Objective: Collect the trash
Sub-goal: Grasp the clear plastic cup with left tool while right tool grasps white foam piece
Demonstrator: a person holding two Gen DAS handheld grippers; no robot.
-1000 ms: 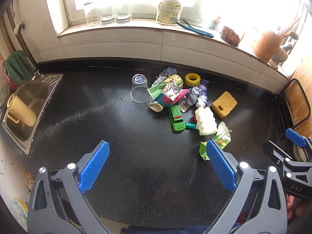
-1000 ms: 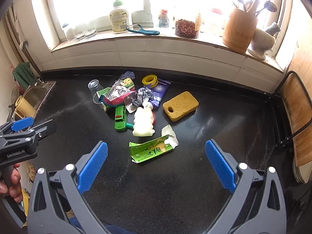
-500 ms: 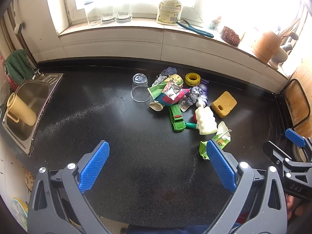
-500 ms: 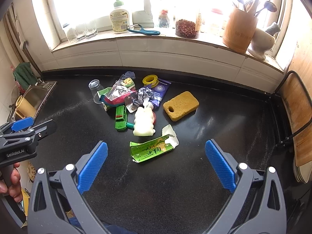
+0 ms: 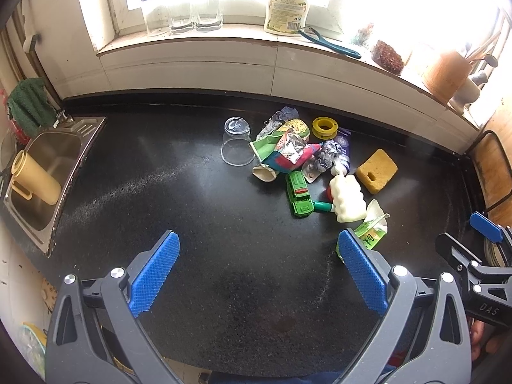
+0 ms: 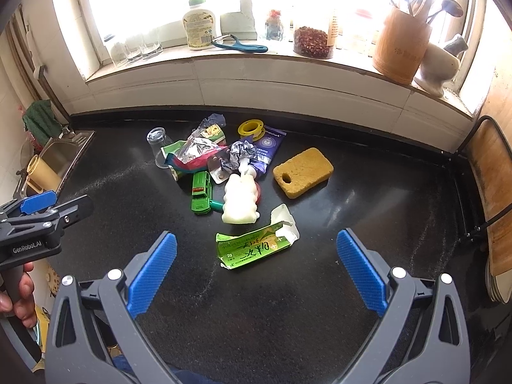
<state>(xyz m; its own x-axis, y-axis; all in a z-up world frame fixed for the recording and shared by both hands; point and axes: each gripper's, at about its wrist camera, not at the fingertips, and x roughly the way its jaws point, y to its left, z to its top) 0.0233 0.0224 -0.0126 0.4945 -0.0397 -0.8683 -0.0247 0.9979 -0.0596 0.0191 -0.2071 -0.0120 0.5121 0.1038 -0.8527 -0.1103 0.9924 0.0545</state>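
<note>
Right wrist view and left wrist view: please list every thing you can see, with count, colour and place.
carton: 1, green, flattened, nearest the grippers
toy car: 1, green, left of the white bottle
white bottle: 1, lying in the pile
wrappers: several, mixed colours, pile's back
glass: 1, clear, upside down, pile's left
tape roll: 1, yellow, behind pile
sponge: 1, yellow, pile's right
sink: 1, steel, far left
left gripper: open, empty
right gripper: open, empty

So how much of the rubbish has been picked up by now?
Nothing looks collected yet. Both the left gripper and right gripper are open and empty above the counter. All remains: the flattened green carton nearest the right gripper, then the wrappers piled beside the toy car.
</note>
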